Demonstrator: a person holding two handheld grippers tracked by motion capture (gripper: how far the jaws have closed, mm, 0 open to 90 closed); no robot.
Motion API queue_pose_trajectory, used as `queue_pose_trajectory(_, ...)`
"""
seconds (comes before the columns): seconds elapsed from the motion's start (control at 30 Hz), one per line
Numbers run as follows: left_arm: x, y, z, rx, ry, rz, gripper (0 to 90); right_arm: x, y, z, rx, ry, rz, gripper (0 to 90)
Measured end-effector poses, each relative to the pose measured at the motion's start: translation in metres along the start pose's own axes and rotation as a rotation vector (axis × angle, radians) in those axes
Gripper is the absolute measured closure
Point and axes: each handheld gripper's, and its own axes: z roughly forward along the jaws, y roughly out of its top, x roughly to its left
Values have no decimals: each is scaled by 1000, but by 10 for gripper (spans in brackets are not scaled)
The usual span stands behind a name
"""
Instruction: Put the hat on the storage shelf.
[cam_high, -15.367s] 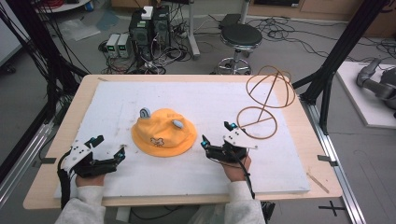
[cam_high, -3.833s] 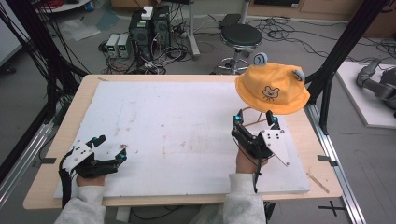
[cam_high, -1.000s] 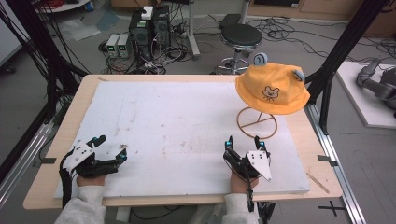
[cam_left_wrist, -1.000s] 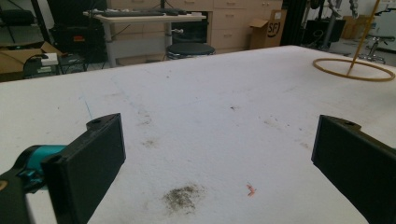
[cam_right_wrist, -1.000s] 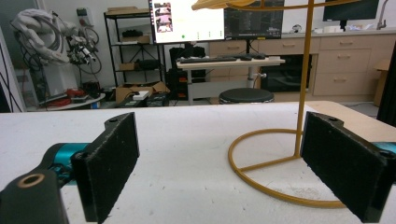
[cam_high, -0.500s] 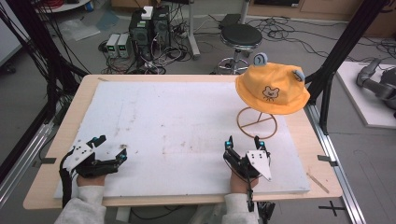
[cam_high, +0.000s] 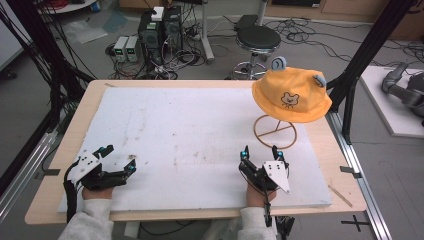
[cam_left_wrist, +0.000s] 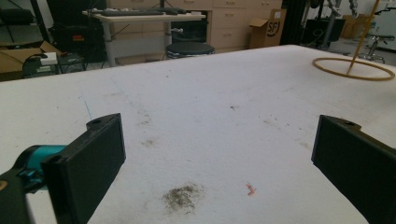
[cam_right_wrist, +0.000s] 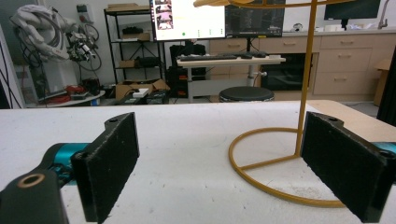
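Observation:
A yellow bucket hat with a bear face and two grey ears sits on top of a thin golden wire stand at the table's right. The stand's ring base and upright rod lie just ahead of my right gripper, which rests open and empty on the white board near the front edge. The hat's brim peeks in at the top of the right gripper view. My left gripper rests open and empty at the front left, the stand's ring far off to its right.
The white foam board covers most of the wooden table, with faint dirt smudges. A stool, computer boxes and cables stand on the floor beyond the far edge. A black frame post rises at the right.
Long ago the hat lay on the board and the stand was bare; since then the hat sits on the stand. My right gripper has drawn back toward the front edge and holds still.

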Motion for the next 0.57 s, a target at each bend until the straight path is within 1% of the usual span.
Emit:
queue_pose_trajectory(0.47,0,0,0,0,-2,3,32,1,0,0,1,-4,-10,113)
queue_pose_trajectory(0.57,0,0,0,3,-1,-4,32,1,0,0,8,-2,-11,114)
